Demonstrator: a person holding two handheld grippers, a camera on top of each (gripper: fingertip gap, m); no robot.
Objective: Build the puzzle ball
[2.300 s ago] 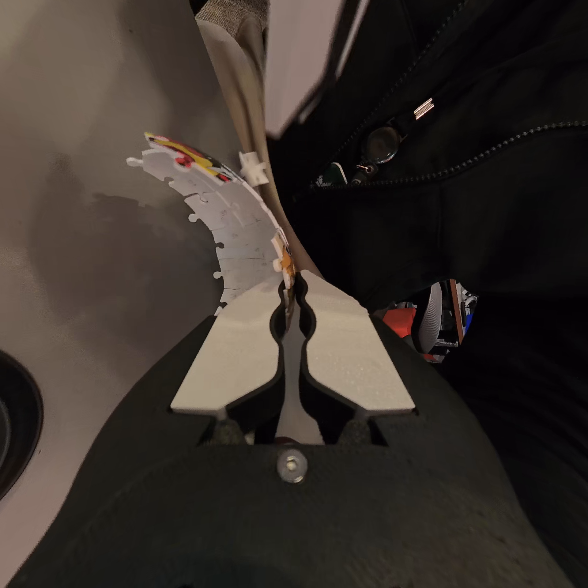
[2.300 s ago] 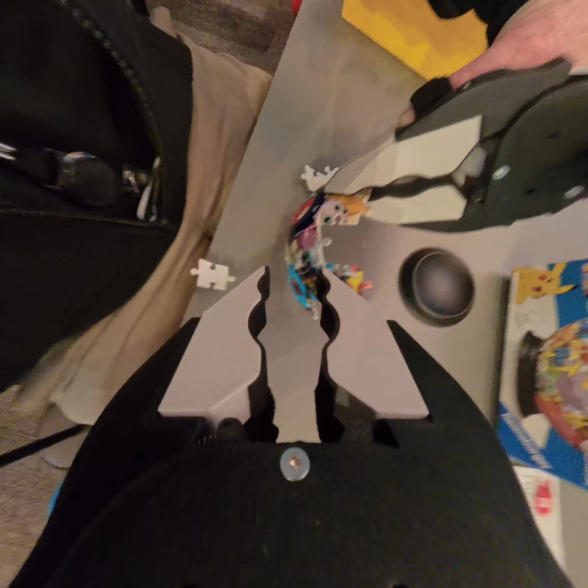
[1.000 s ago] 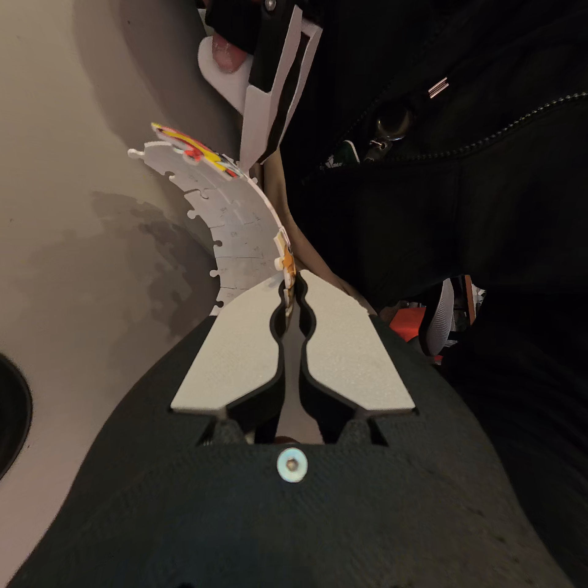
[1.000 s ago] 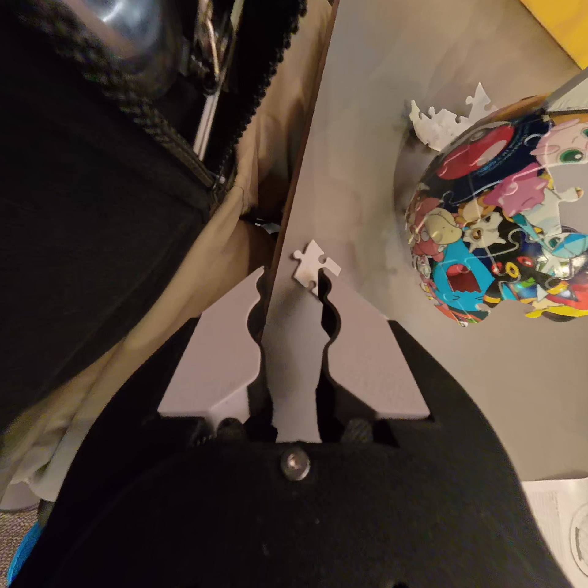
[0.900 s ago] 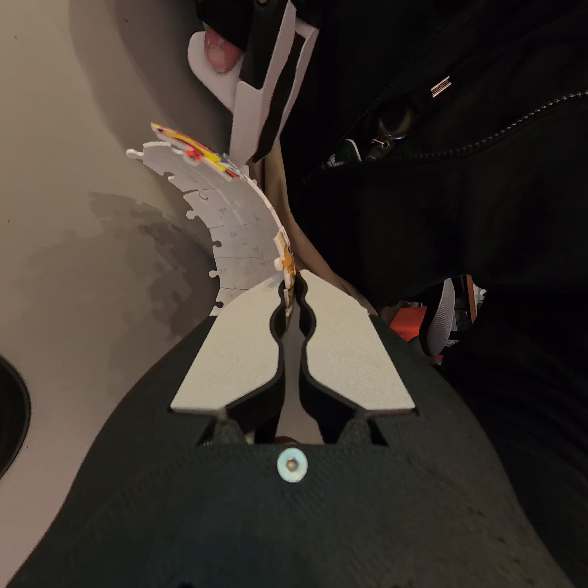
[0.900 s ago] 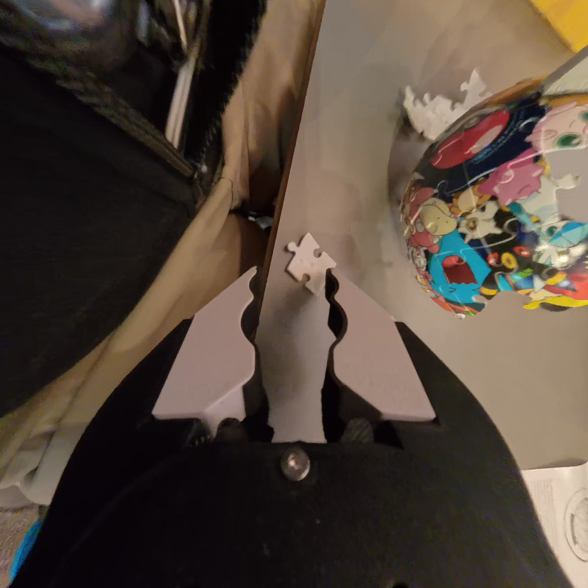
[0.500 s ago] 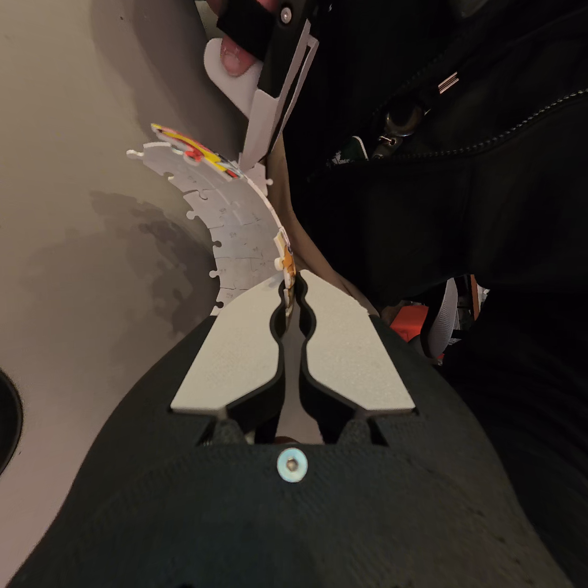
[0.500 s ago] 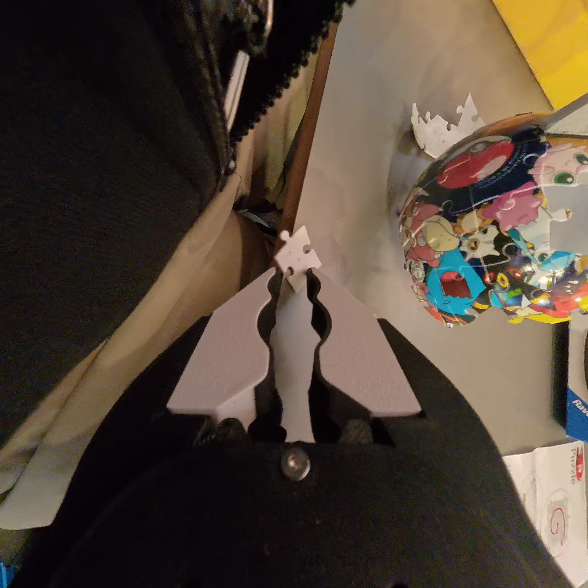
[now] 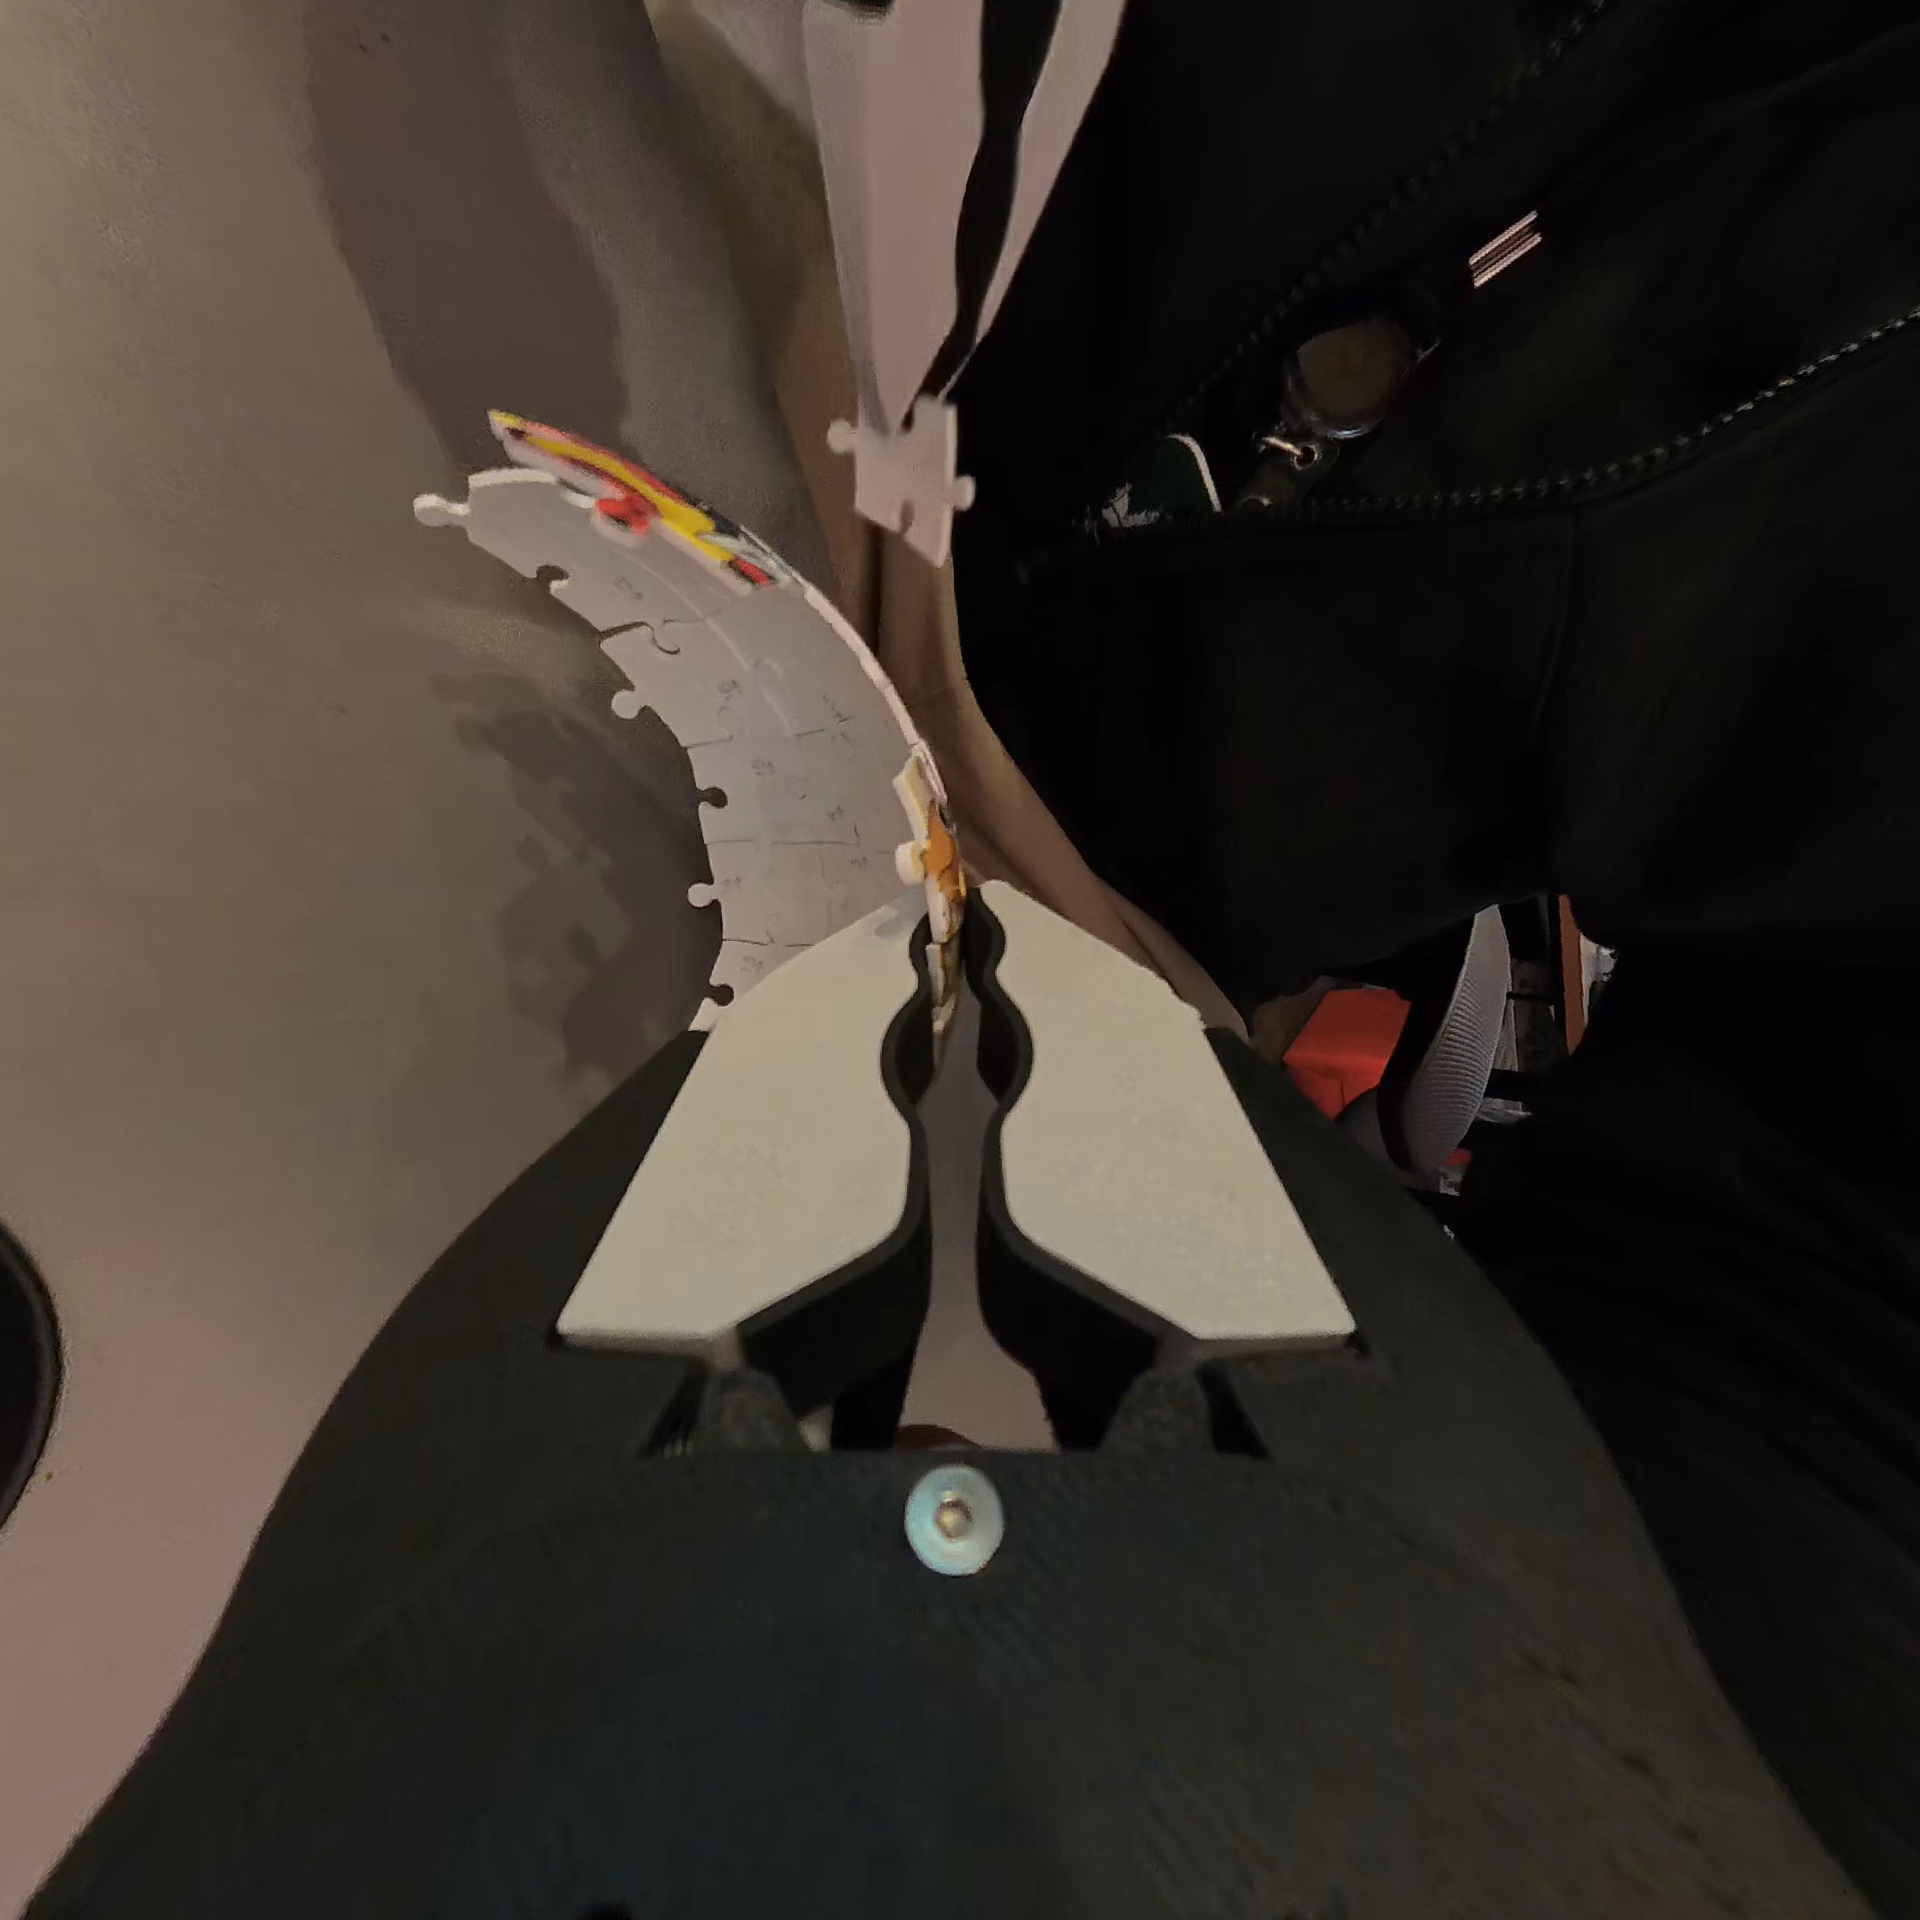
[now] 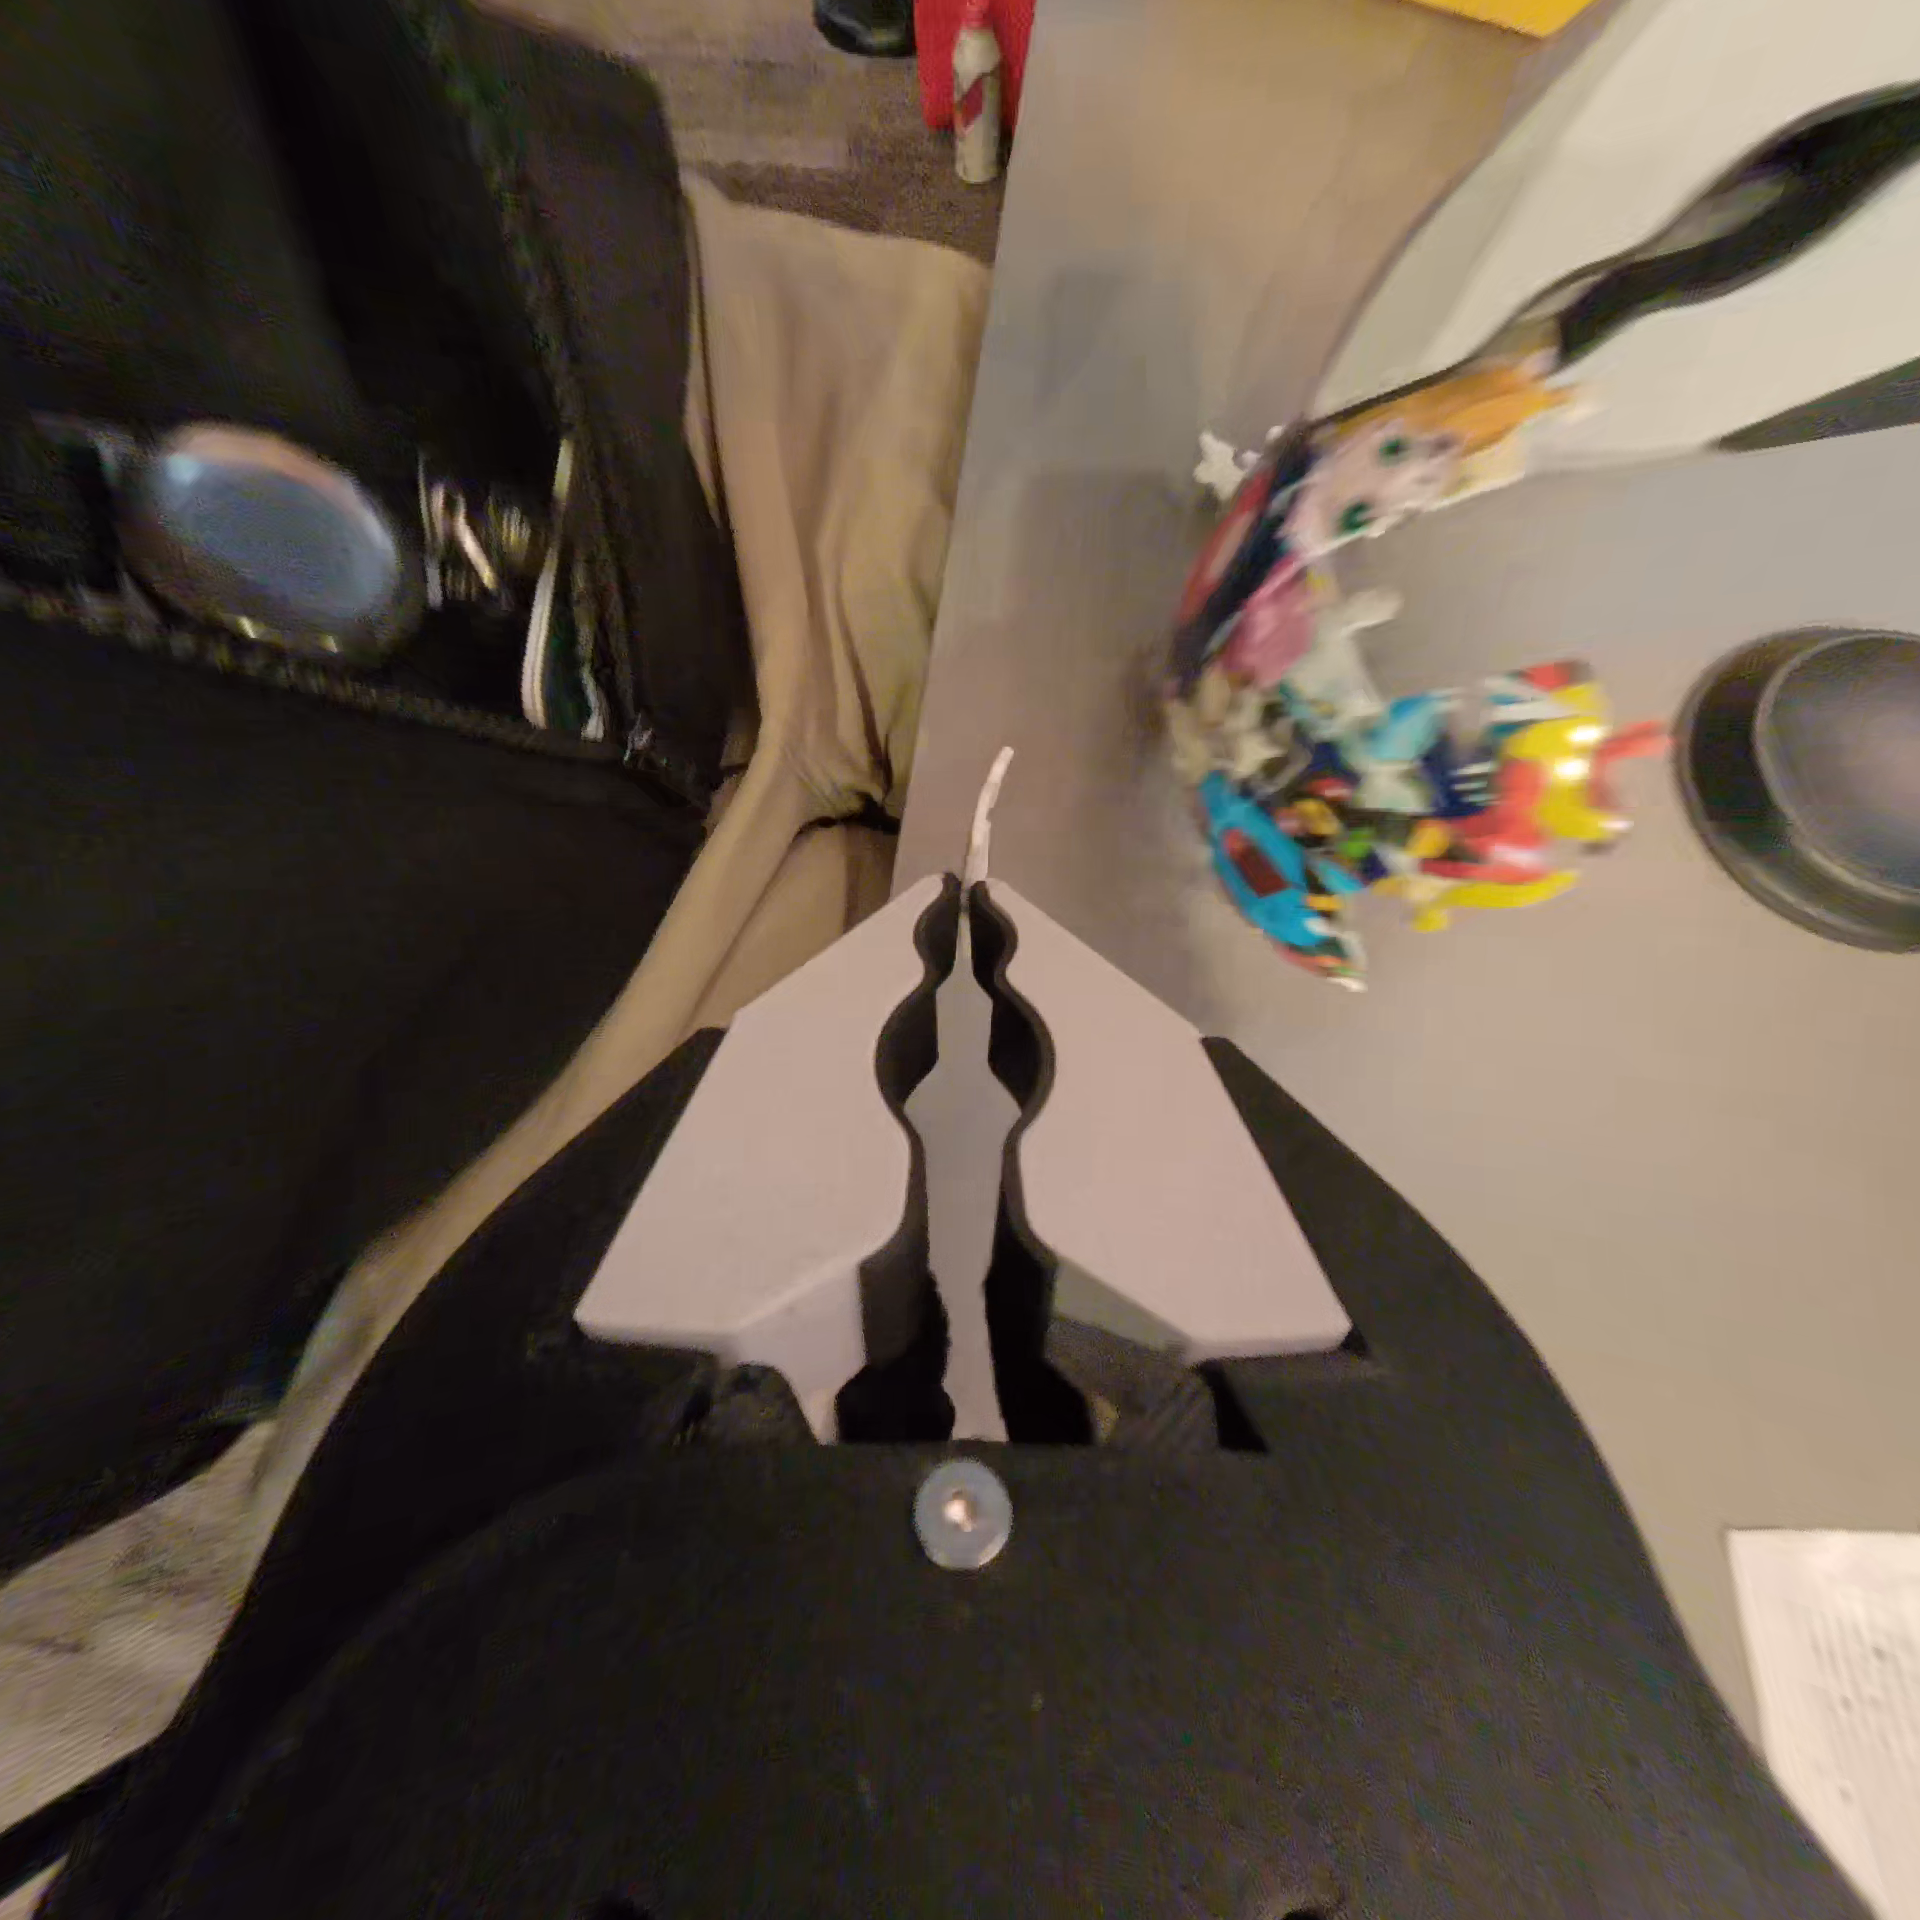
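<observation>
My left gripper [image 9: 954, 920] is shut on the rim of the partly built puzzle ball [image 9: 790, 748]; its white inner side curves up and left over the grey table. In the right wrist view the ball [image 10: 1351, 727] shows its colourful cartoon outside, held by the left gripper [image 10: 1558, 343] at upper right. My right gripper [image 10: 966, 894] is shut on a single white puzzle piece [image 10: 985, 816], seen edge-on above the table's near edge. The same piece [image 9: 906, 480] shows in the left wrist view, hanging from the right gripper's tips just above the ball's rim.
A black round stand [image 10: 1829, 779] sits on the table right of the ball. A white paper sheet [image 10: 1839, 1714] lies at lower right. A person in a black jacket [image 9: 1455, 623] and beige trousers [image 10: 821, 499] is close against the table edge [image 10: 935, 623]. The grippers' ends are close to 10 cm from one another.
My right gripper closed on the loose white piece at the table edge and lifted it off, turning it edge-on and drawing back. The left gripper kept holding the ball.
</observation>
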